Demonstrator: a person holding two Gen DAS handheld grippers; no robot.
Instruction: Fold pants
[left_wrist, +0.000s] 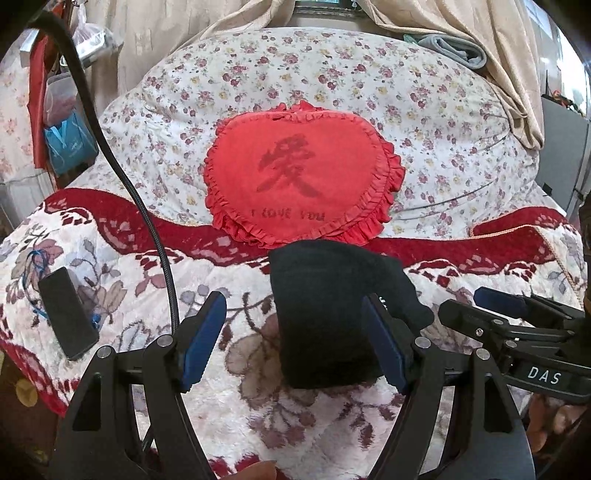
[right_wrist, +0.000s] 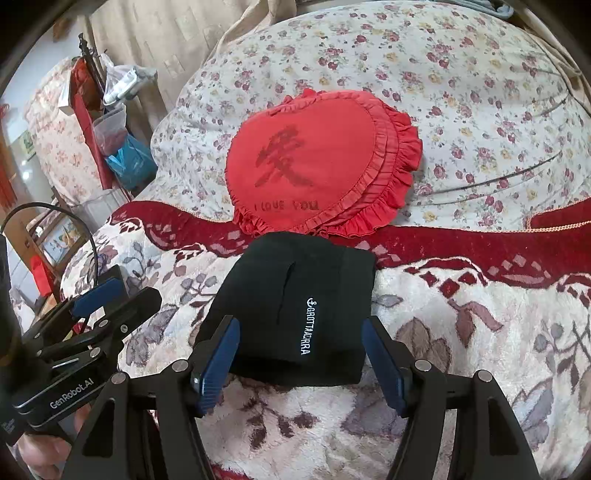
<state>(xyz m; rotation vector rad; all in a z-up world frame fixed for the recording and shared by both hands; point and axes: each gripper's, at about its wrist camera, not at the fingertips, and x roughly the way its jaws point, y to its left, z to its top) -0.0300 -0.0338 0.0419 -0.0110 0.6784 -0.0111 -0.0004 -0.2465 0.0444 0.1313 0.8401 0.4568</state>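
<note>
The black pants (right_wrist: 295, 314) lie folded into a compact, thick rectangle on a plush floral blanket (right_wrist: 461, 350), white with grey-mauve flowers and a deep red border. White lettering runs lengthwise down the top panel of the bundle, beside a narrow slit that looks like a pocket opening. The far edge of the bundle lies just beside the frill of a red heart-shaped cushion (right_wrist: 317, 162), which carries a dark Chinese character and the words "I LOVE YOU". The cushion rests against a bulky quilt with a small rose print (right_wrist: 461, 92).

The right gripper (right_wrist: 301, 363) hovers low over the near end of the pants with its blue-padded fingers (right_wrist: 218, 362) spread wide, one on each side of the bundle. Neither pad visibly presses the cloth, and nothing is held between them.

The left gripper (left_wrist: 293, 343) is likewise spread apart and empty. In its own view the pants (left_wrist: 325, 314) sit toward its right finger (left_wrist: 384, 347), which overlaps the bundle's edge; whether it touches the fabric cannot be told. The left finger stands over bare blanket (left_wrist: 140, 295). The right gripper (left_wrist: 491, 306) reaches in from the right edge of that view, close beside the pants.

A black phone-like slab (left_wrist: 66, 314) lies on the blanket to the left, well apart from the pants, with a thin blue cord next to it. A black cable (left_wrist: 122, 177) arcs down across the left side of the left wrist view. Beige curtains (left_wrist: 443, 29) hang behind the bed.
</note>
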